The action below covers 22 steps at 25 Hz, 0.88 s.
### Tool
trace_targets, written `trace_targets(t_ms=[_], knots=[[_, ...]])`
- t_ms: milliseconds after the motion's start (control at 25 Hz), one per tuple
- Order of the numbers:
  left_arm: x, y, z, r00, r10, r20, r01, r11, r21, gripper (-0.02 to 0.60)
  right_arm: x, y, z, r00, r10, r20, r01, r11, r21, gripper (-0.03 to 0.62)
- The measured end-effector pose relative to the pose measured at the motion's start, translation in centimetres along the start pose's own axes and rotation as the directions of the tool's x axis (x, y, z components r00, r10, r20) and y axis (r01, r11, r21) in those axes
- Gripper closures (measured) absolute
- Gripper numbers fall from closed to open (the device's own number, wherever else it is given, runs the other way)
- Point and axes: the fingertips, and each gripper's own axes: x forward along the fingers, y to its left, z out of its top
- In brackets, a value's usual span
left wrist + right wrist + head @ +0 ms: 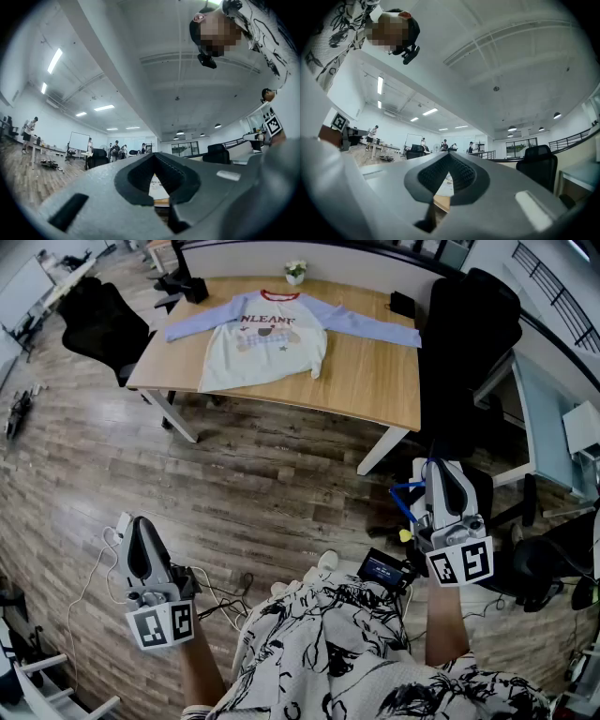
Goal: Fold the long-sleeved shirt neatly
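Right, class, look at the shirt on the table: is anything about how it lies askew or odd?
The long-sleeved shirt lies flat on the wooden table with sleeves spread, but its hem corner at the picture's right looks bunched up, so the bottom edge is uneven. Nothing else stands out.

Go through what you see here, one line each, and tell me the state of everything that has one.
Shirt: spread flat on the table, front up, both sleeves stretched out sideways, not yet folded.
Left gripper: shut, nothing between its jaws, well short of the table.
Right gripper: shut, nothing between its jaws, well short of the table.
Plant pot: upright at the table's far edge, apart from the shirt.
Table: standing, carrying the shirt and pot.
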Motion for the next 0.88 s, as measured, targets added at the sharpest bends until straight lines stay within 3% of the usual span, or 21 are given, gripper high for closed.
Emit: trace_targets(t_ms=[360, 560, 720, 760, 880], knots=[[0.3, -1.1, -0.6, 1.000, -0.009, -0.016, 0.010, 0.999, 0.052, 0.583, 0.1, 0.5, -0.1, 1.000, 0.016, -0.001, -0.016, 1.000, 0.001, 0.583], [0.2, -1.6, -0.9, 0.999, -0.043, -0.012, 0.042, 0.999, -0.032, 0.581, -0.2, 0.9, 0.0, 0.999, 0.034, 0.038, -0.037, 0.996, 0.078, 0.583], [0.2, -1.7, -1.5, 0.999, -0.026, -0.040, 0.026, 1.000, 0.011, 0.580, 0.0, 1.2, -0.4, 0.999, 0.038, 0.021, -0.039, 0.997, 0.059, 0.582], [0.2, -1.7, -1.5, 0.999, -0.023, -0.037, 0.023, 1.000, 0.016, 0.568, 0.1, 1.3, -0.4, 0.999, 0.042, 0.019, -0.043, 0.997, 0.060, 0.573], [0.2, -1.7, -1.6, 0.999, -0.027, -0.035, 0.027, 1.000, 0.006, 0.441, 0.3, 1.4, -0.7, 0.999, 0.050, 0.013, -0.050, 0.996, 0.072, 0.481]])
